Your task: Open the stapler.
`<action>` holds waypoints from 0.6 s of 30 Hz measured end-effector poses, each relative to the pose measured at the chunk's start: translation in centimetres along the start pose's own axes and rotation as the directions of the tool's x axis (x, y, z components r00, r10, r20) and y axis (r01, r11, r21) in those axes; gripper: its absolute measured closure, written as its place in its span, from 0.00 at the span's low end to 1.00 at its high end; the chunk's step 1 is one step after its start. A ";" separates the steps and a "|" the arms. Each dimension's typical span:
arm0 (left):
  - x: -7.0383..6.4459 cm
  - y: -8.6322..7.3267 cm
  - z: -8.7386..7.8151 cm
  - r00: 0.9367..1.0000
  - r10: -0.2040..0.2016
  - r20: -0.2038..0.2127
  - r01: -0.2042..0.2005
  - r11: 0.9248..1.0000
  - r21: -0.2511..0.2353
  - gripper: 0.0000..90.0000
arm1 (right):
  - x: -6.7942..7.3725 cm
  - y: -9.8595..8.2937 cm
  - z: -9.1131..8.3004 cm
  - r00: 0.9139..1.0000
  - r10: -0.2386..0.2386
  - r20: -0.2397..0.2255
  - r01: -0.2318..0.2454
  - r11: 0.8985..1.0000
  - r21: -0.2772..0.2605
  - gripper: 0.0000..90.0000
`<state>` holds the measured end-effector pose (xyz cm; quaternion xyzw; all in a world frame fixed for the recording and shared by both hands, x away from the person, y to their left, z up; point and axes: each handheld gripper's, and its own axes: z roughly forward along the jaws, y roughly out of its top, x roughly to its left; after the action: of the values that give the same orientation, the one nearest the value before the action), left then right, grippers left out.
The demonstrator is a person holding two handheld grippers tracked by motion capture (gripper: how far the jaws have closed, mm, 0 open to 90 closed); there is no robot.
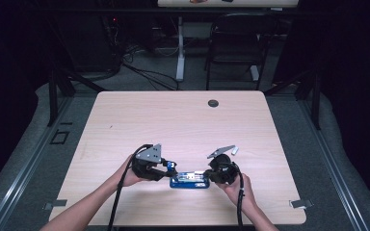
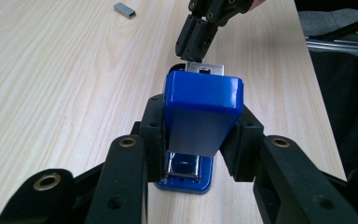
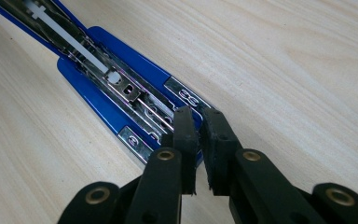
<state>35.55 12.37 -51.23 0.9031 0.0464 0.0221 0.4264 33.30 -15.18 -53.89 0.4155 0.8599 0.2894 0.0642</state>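
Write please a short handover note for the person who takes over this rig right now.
Left gripper: shut on the stapler's raised blue lid, holding it open.
Right gripper: jaws nearly closed, tips at the front end of the open metal channel; whether it grips anything, I cannot tell.
The stapler lies near the table's front edge. A strip of staples lies loose on the table beyond it.
Done: stapler opened. Probably left: load staples, close the lid.

- Stapler (image 1: 189, 180) lies on table (image 1: 173, 120), near its front edge, between left gripper (image 1: 169, 168) and right gripper (image 1: 211, 174).
- Staple strip (image 2: 124, 9) lies beyond the stapler, well apart.
- Round insert (image 1: 213, 103), probably a grommet, near far edge.
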 end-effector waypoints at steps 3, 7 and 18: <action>0.2 0.0 0.0 1.000 -0.003 0.008 0.003 1.000 0.000 0.73 | 0.0 0.1 0.0 1.000 -0.002 0.003 0.002 1.000 0.007 0.95; 0.1 0.2 0.1 1.000 0.002 0.005 -0.002 1.000 -0.004 0.73 | 0.1 0.4 -1.0 1.000 -0.014 0.001 0.014 0.999 -0.035 0.97; 0.1 0.5 0.2 1.000 0.006 0.001 -0.006 1.000 0.000 0.73 | 1.2 2.1 -3.2 0.996 -0.073 -0.043 0.066 0.989 -0.129 1.00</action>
<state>35.66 11.92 -51.01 0.9032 0.0434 0.0230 0.4264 32.86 -14.62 -49.95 0.3734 0.8549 0.3511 0.0804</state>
